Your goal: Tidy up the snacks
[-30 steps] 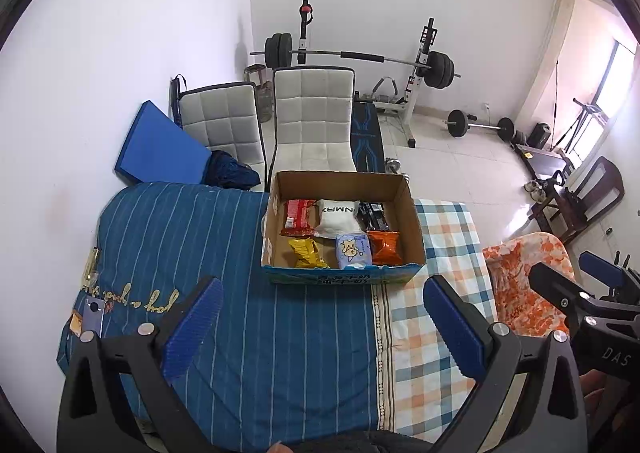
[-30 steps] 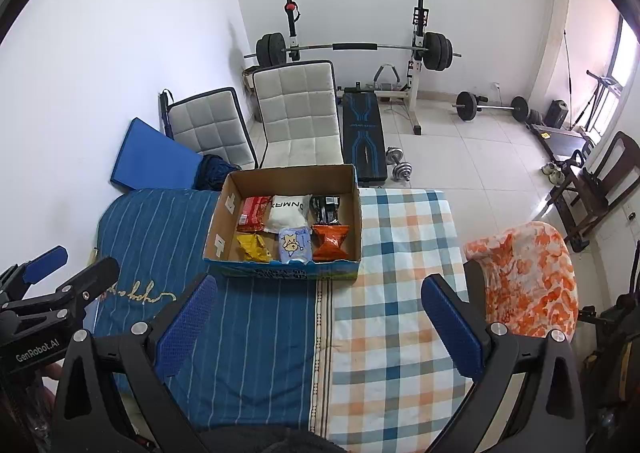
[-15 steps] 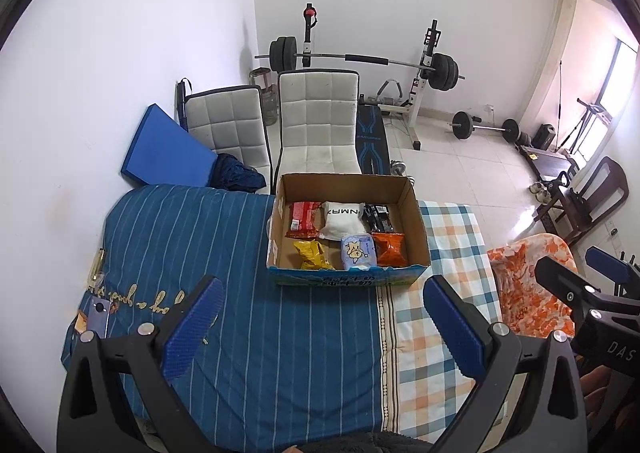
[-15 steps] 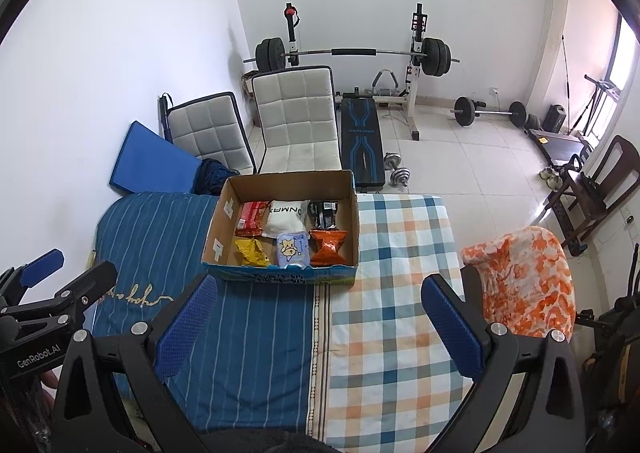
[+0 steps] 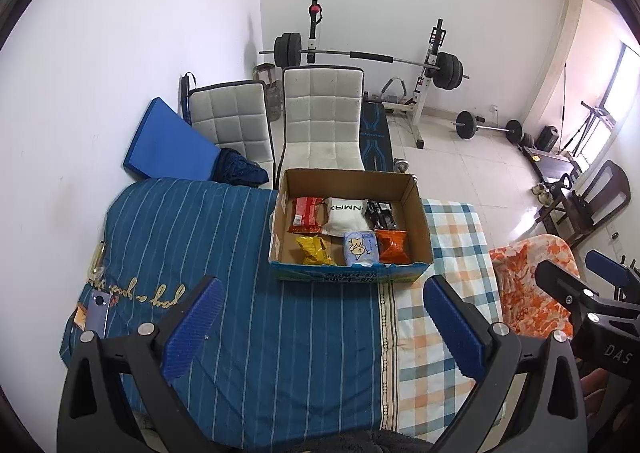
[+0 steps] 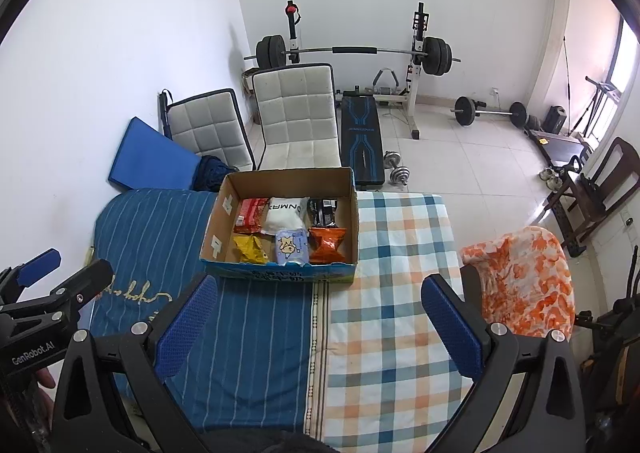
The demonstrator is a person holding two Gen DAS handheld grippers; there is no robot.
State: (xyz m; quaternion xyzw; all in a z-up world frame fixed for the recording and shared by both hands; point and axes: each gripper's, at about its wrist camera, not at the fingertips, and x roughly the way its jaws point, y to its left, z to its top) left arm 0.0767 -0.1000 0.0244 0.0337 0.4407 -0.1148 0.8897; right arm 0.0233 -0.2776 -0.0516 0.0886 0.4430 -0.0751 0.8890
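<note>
An open cardboard box (image 5: 418, 209) (image 6: 352, 189) stands on the table's far half. Inside lie several snack packs: a red one (image 5: 306, 215), a white one (image 5: 346, 215), a dark one (image 5: 380, 213), a yellow one (image 5: 314, 249), a pale blue one (image 5: 360, 247) and an orange one (image 5: 394, 245). My left gripper (image 5: 322, 319) hangs open and empty, high above the near table. My right gripper (image 6: 320, 317) is likewise open and empty. The right gripper shows at the right edge of the left wrist view, the left gripper at the left edge of the right wrist view.
The table wears a blue striped cloth (image 5: 192, 237) and a checked cloth (image 6: 392, 261). A phone (image 5: 98, 311) lies near its left edge. Two white chairs (image 5: 324, 125), a blue mat (image 5: 168, 141) and a barbell rack (image 5: 360, 57) stand behind. An orange-draped chair (image 6: 524, 269) is at right.
Both grippers have drawn back and up from the table, so the box looks a little smaller and farther. Both stay open; nothing in the box moved.
</note>
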